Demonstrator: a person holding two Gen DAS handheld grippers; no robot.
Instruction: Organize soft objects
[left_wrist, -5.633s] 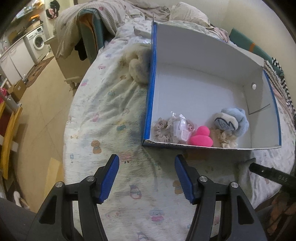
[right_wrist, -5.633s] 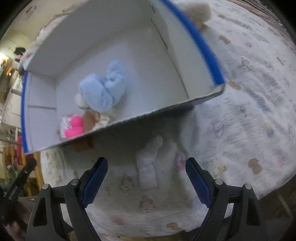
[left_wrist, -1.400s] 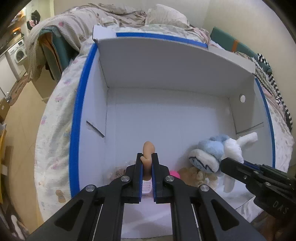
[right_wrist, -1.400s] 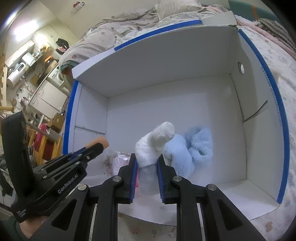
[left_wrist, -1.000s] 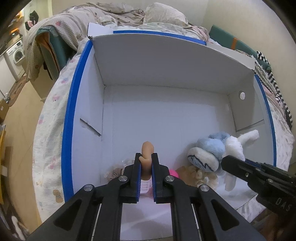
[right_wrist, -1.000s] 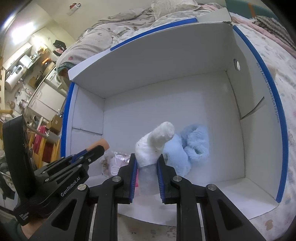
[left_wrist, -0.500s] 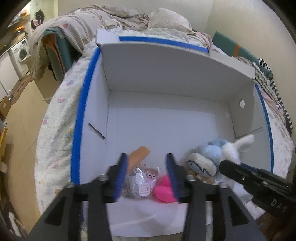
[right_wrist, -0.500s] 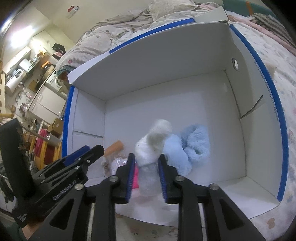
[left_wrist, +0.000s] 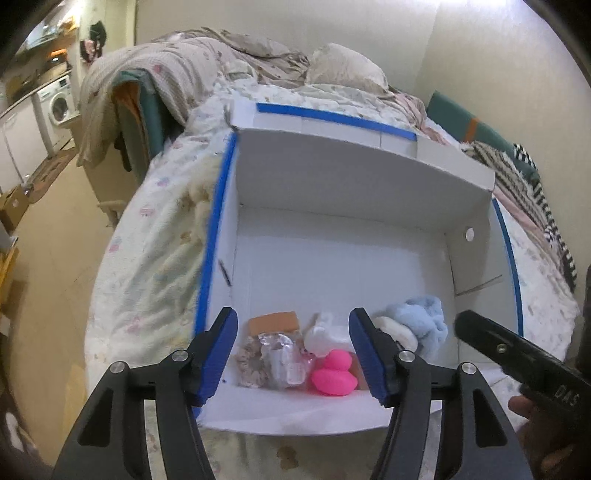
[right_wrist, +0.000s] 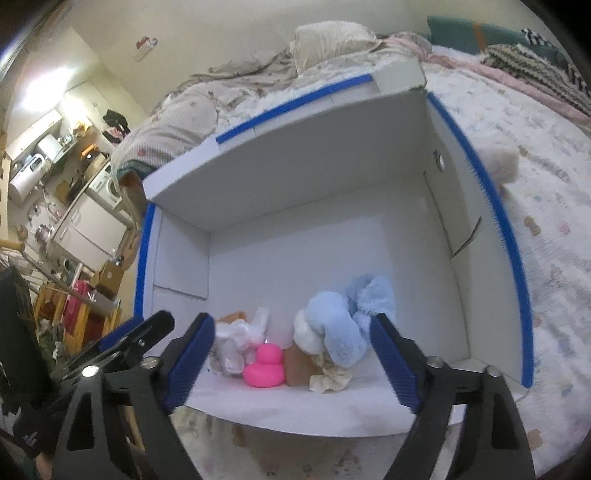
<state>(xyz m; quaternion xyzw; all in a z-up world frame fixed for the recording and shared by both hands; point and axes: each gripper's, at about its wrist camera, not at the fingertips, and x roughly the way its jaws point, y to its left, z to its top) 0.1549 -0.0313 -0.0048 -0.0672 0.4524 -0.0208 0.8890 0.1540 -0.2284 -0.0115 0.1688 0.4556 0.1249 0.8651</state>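
Both items now released inside the blue-edged white cardboard box (left_wrist: 369, 184): left gripper (left_wrist: 293, 354) and right gripper (right_wrist: 291, 363) shown wide open, empty; tan sponge (left_wrist: 273, 321) and white plush (left_wrist: 325, 334) deposited beside the pink foam duck (left_wrist: 334, 374)

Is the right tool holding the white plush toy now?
No. The right tool is open and empty, and the white plush toy lies inside the white box.

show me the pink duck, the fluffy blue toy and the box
pink duck (left_wrist: 333, 380), left wrist view, on its body
fluffy blue toy (right_wrist: 343, 325), right wrist view, on its plush middle
box (left_wrist: 332, 266), left wrist view, on its bare floor
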